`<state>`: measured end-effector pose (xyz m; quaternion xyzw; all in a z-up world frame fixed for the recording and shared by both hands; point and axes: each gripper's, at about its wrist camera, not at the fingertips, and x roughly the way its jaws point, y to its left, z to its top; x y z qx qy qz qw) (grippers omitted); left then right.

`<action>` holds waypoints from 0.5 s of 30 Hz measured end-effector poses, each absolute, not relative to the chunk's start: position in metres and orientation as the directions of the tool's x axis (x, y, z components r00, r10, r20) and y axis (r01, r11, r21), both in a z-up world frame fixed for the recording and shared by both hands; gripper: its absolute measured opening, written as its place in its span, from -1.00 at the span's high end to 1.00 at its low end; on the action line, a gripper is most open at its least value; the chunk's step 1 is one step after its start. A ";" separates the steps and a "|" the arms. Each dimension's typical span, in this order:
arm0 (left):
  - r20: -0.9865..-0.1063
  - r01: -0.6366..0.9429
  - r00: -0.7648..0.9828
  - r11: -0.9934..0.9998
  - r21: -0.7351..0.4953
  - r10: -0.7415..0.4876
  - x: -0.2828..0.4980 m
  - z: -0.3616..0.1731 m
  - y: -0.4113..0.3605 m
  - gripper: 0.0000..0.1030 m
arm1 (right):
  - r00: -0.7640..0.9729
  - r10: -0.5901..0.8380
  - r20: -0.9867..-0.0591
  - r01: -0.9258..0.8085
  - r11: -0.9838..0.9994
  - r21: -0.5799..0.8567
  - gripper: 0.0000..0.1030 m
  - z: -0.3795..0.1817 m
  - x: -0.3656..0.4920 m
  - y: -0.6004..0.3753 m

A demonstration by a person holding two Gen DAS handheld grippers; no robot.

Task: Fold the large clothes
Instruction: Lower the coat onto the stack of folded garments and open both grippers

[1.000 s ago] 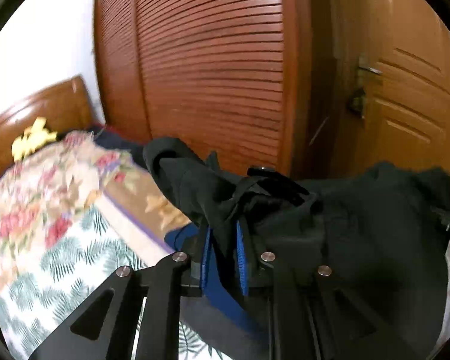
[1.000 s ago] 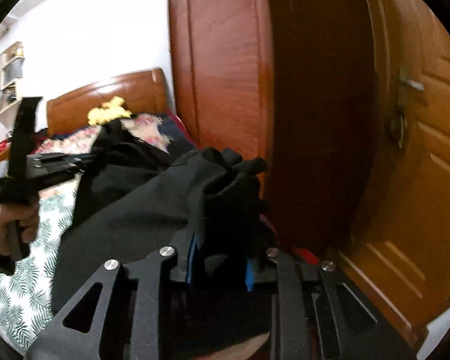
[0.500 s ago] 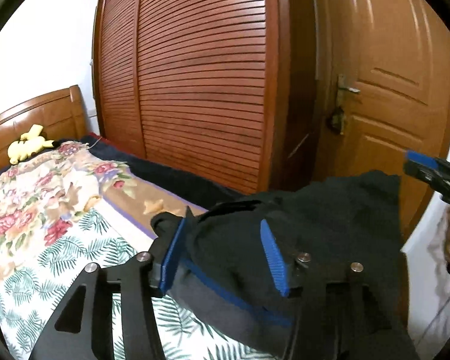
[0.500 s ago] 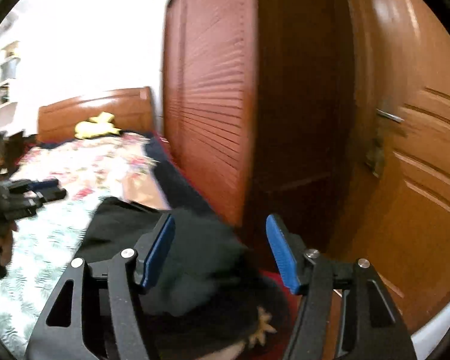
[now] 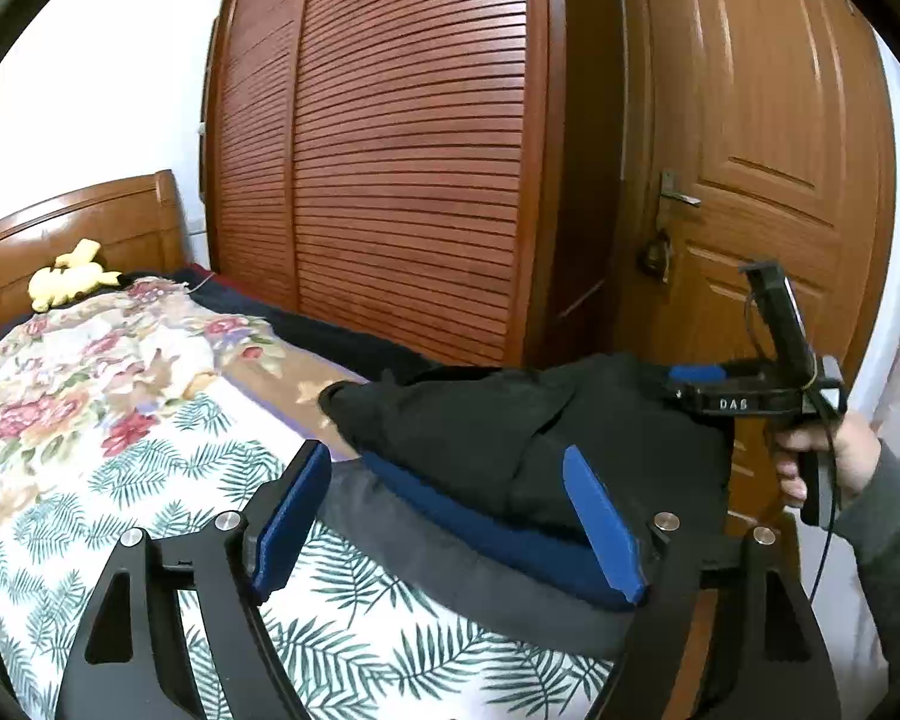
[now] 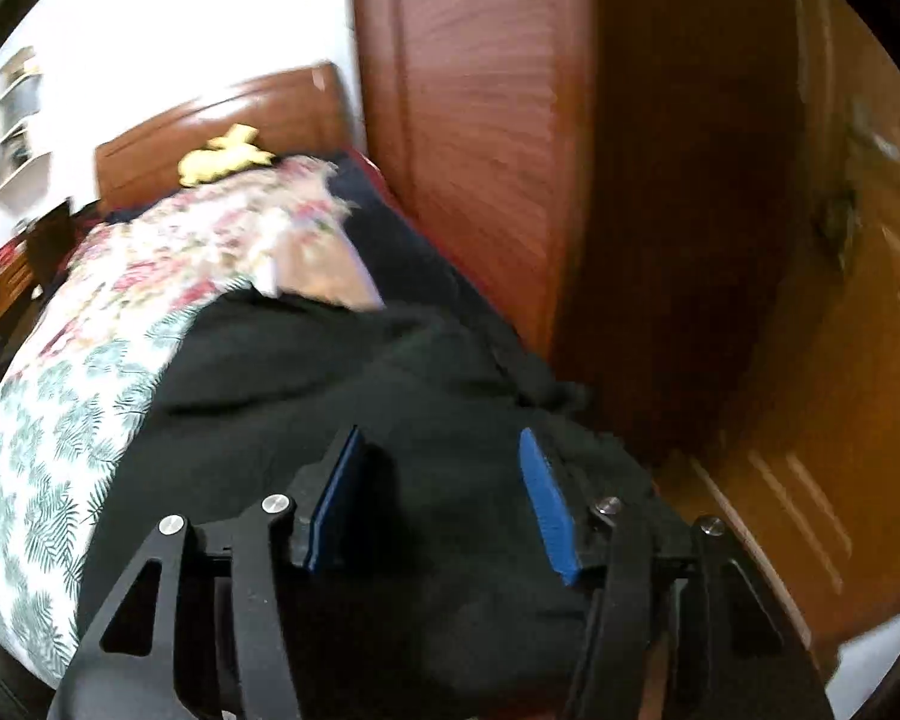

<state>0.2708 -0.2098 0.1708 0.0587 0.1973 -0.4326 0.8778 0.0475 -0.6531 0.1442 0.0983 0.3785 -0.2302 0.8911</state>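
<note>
From the left wrist view, the left gripper [image 5: 444,516] stands with its blue pads wide apart and nothing between them, and the black garment [image 5: 510,438] lies just ahead of it, bunched on top of a blue garment [image 5: 510,540] and a grey garment [image 5: 480,582] at the bed [image 5: 150,480] edge; to the right and a little ahead, the right gripper [image 5: 699,373] hovers by the garment's far side, and its black body carries the only readable writing, white letters that look like "DAS". The risk, as I judge it, is that the heap sits near the mattress edge next to the wardrobe [image 5: 402,150], so a careless pull could drag it off, or a deep bite could catch the blue layer under it. From the right wrist view, which is motion-blurred, the right gripper [image 6: 444,498] also has its pads apart, with the black garment [image 6: 330,372] directly beneath and ahead, loose and creased; grabbing a fold instead of a true hem would leave a crooked fold. No writing is legible here
</note>
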 end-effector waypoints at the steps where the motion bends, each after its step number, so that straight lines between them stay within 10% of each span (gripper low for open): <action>1: -0.396 0.781 0.548 0.620 -0.073 -0.737 0.268 0.171 -0.206 -0.62 | 0.598 -0.344 -0.724 0.492 0.870 -0.007 -0.08 0.142 0.044 -0.654; 15: -0.377 0.738 0.603 0.671 -0.071 -0.703 0.244 0.178 -0.176 -0.80 | 0.593 -0.412 -0.692 0.538 0.842 -0.041 -0.08 0.158 0.012 -0.628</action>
